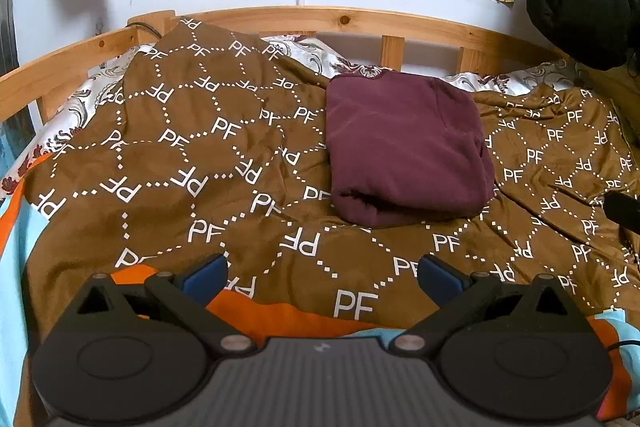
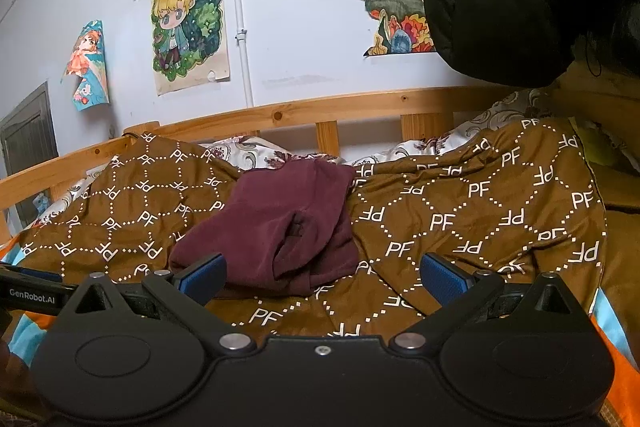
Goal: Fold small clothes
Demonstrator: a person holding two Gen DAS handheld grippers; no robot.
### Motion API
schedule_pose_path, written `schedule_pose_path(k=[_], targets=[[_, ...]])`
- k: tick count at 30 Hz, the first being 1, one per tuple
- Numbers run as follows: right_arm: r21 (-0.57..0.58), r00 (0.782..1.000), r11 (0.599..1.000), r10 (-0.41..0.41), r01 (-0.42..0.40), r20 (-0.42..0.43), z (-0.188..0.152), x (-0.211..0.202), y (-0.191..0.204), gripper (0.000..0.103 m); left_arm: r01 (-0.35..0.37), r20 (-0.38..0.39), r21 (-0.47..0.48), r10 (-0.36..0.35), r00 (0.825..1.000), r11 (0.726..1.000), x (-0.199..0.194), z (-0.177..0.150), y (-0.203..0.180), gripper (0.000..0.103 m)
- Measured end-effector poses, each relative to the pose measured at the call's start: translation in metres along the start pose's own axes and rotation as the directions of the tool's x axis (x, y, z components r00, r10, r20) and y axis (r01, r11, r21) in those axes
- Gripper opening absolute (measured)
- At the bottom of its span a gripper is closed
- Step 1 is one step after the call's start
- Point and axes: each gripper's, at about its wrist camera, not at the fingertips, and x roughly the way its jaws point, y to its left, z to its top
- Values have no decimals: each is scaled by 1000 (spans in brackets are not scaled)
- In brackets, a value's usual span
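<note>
Maroon garment (image 1: 404, 147) lies folded on brown blanket (image 1: 180, 155), both grippers (image 1: 322, 277) (image 2: 322, 277) spread, empty; likely done, next fetch another piece.

Matt fleecy garment (image 1: 404, 147), glossy wooden rail (image 1: 344, 21)

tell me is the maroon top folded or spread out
Folded: the maroon top lies as a compact rectangular bundle with a rolled front edge on the brown blanket.
</note>
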Motion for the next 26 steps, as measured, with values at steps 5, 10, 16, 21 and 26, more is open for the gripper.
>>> schedule_pose_path(k=[5, 10, 16, 21, 26], targets=[[-1, 1000, 1000, -1, 1, -3, -1, 1, 0, 102, 1, -2, 8, -1, 1000, 1000, 0, 0, -1, 102], [-2, 1000, 1000, -2, 2, -6, -2, 2, 1, 102, 2, -2, 13, -2, 1000, 1000, 0, -1, -2, 102], [-2, 1000, 1000, -3, 3, -9, -3, 2, 1, 102, 2, 5, 19, -2, 1000, 1000, 0, -2, -2, 102], [-1, 1000, 1000, -3, 3, -10, -3, 2, 2, 102, 3, 7, 22, -3, 1000, 1000, -1, -2, -3, 102], [0, 1000, 1000, -5, 5, -20, -4, 3, 1, 102, 3, 2, 20, -3, 1000, 1000, 0, -2, -3, 102]])
